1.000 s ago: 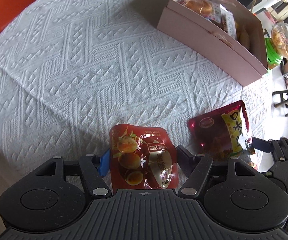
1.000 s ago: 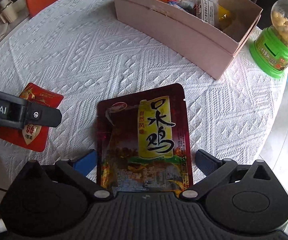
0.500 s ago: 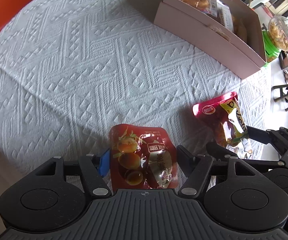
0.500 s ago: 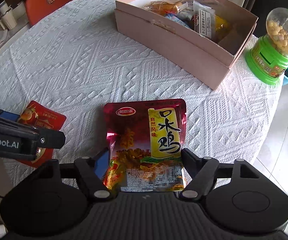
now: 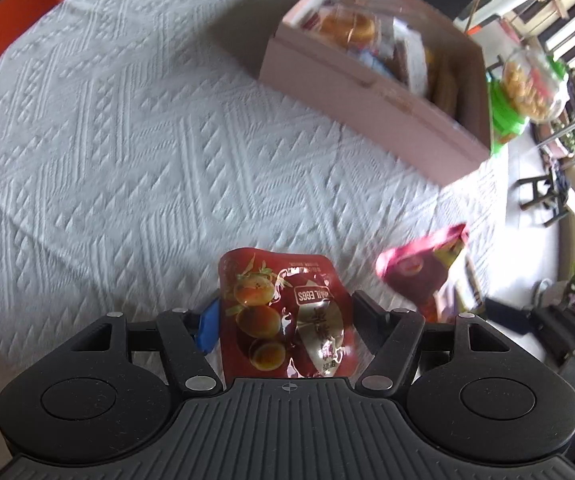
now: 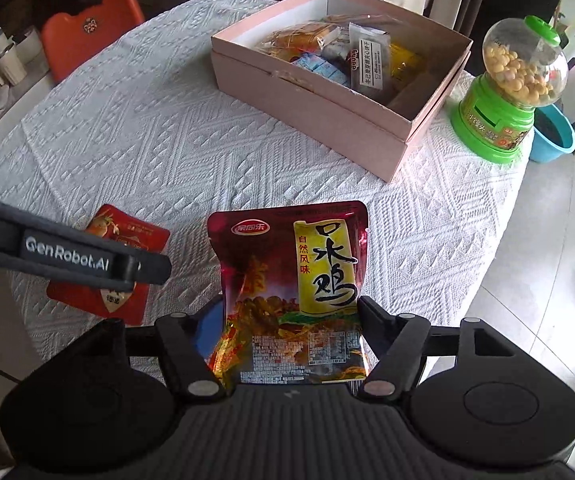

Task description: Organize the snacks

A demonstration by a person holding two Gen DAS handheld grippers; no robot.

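Raised off the white-clothed bench (image 6: 135, 148) since the earlier frame, the glossy maroon-and-yellow chicken snack pouch (image 6: 295, 296) sits clamped in the right claw (image 6: 291, 312), while the left claw (image 5: 285, 316) grips the red quail-egg pouch (image 5: 283, 320), both short of the open pink cardboard box (image 6: 307, 120).

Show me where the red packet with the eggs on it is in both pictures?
Left wrist view: the egg packet sits bottom centre, between the left gripper's fingers.
Right wrist view: it shows at the left edge, partly behind the left gripper.
Shared landmark: the pink box, far across the table in both.
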